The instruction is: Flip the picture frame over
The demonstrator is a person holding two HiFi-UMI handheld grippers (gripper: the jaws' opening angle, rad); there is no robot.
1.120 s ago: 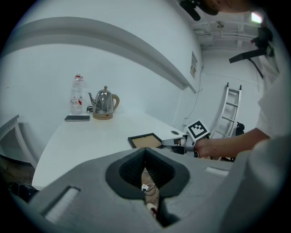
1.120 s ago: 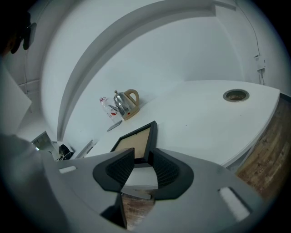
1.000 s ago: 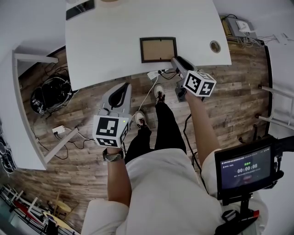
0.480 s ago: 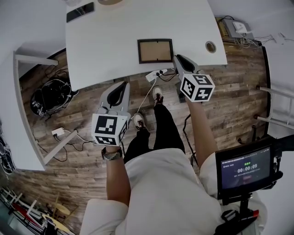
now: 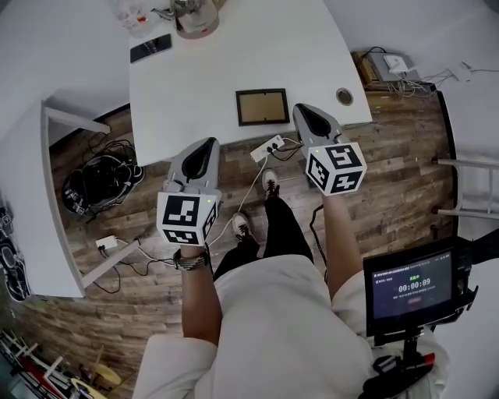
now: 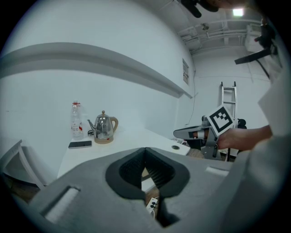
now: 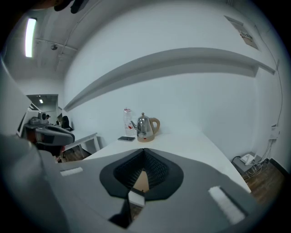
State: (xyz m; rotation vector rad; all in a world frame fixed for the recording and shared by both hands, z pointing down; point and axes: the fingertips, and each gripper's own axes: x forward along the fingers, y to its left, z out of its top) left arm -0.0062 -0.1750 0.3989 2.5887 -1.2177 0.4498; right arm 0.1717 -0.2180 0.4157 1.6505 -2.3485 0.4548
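The picture frame (image 5: 263, 107), dark-rimmed with a brown board face up, lies flat on the white table (image 5: 234, 54) near its front edge. My right gripper (image 5: 301, 108) hovers just right of the frame, its tip level with the frame's right side and not touching it. Its jaws have just been closing and now meet with nothing between them (image 7: 144, 151). My left gripper (image 5: 210, 143) is held in front of the table edge, left of and nearer than the frame. Its jaws (image 6: 145, 149) also meet, holding nothing.
A kettle (image 5: 193, 15), a bottle (image 5: 132, 11) and a phone (image 5: 151, 47) stand at the table's far side. A cable hole (image 5: 344, 97) sits right of the frame. A power strip (image 5: 267, 147) and cables lie on the wood floor. A white side table (image 5: 47, 195) stands left.
Both grippers have risen. The right one has come off the frame's near right corner and rolled. The frame lies as before, brown face up.
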